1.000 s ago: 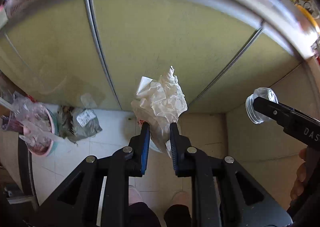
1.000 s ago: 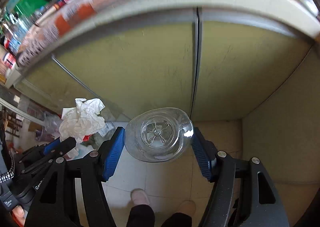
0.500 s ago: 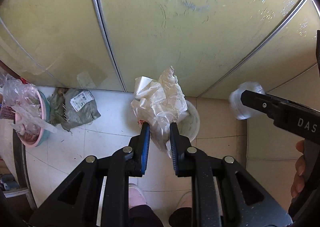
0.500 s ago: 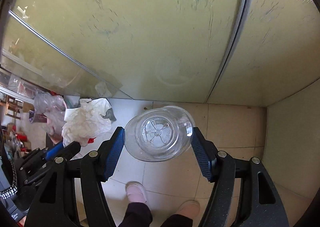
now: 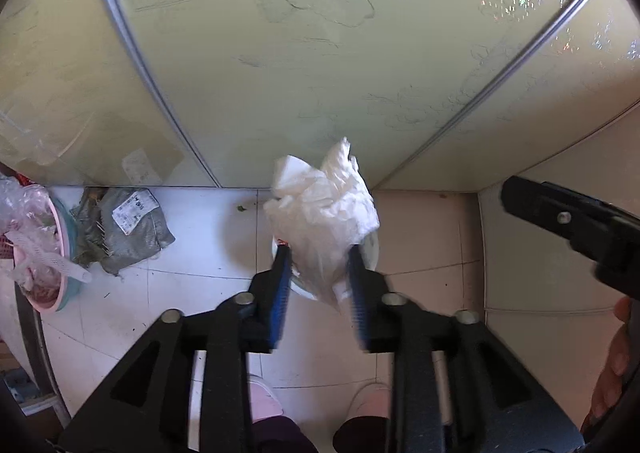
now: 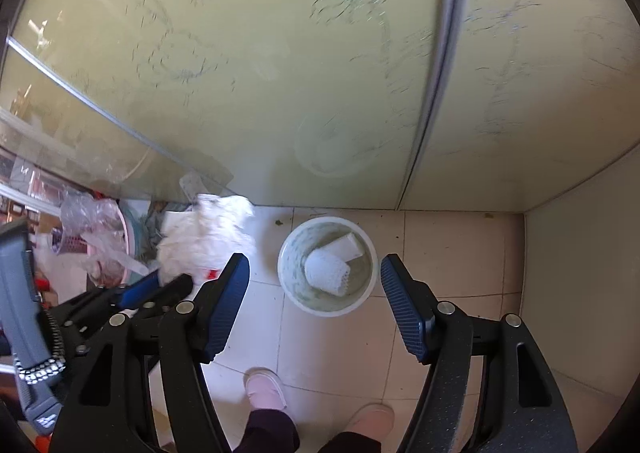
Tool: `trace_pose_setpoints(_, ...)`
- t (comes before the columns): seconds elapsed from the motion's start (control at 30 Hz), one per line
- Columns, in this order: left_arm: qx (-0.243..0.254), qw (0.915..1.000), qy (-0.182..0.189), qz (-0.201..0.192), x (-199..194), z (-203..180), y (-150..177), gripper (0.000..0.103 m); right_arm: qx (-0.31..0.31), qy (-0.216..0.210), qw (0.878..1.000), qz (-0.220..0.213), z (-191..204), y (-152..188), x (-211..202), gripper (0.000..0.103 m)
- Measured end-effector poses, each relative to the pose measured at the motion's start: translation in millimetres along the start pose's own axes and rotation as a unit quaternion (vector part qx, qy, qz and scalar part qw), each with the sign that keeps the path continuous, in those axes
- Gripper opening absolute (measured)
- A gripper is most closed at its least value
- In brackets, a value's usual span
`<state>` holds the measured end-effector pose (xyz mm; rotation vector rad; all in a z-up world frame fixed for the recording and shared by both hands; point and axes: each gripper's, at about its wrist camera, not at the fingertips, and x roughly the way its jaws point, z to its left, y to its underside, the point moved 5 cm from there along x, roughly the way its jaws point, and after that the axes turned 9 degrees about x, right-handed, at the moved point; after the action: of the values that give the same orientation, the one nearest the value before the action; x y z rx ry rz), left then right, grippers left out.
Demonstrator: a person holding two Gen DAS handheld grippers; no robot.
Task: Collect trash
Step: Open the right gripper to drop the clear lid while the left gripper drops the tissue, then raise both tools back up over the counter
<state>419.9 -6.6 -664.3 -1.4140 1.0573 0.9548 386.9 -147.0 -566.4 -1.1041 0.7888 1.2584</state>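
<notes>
We look down past pale green sliding glass doors (image 6: 280, 73) onto a tiled floor (image 6: 340, 353). A white round bin (image 6: 370, 273) stands on the tiles just before the doors, its mouth facing up; in it a clear plastic bottle (image 6: 327, 268) lies tilted, base toward us. Our right gripper (image 6: 315, 285) hangs above the bin, its tongs spread wide and empty. Our left gripper (image 5: 320, 269) has its tongs narrowed around a crumpled white paper wad (image 5: 324, 209), whose long axis runs forward along the fingers, the bulk beyond the tips, over the bin's near-left side. To the left, well apart, a grey packet (image 5: 124, 227) lies beside a pink basin (image 5: 56, 277).
</notes>
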Motion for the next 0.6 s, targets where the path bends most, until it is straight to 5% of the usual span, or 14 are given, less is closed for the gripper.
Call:
trace_pose_setpoints(0.07,0.002,1.0,-0.003,0.008,2.9,-4.0,-1.7,0.054,0.005,0.001,1.0,-0.004,-4.2,-1.5,-1.1,0.065)
trace_pose_setpoints(0.3,-0.003,1.0,0.002,0.009,-13.4,-8.3,-1.5,0.054,0.015,0.002,1.0,-0.02,-5.0,-2.6,-25.3,0.065)
trace_pose_setpoints(0.6,0.001,0.9997,-0.01,-0.024,-100.9,-1.6,-16.7,0.054,0.014,0.003,0.999,-0.049,17.3,-11.6,-94.9,0.065)
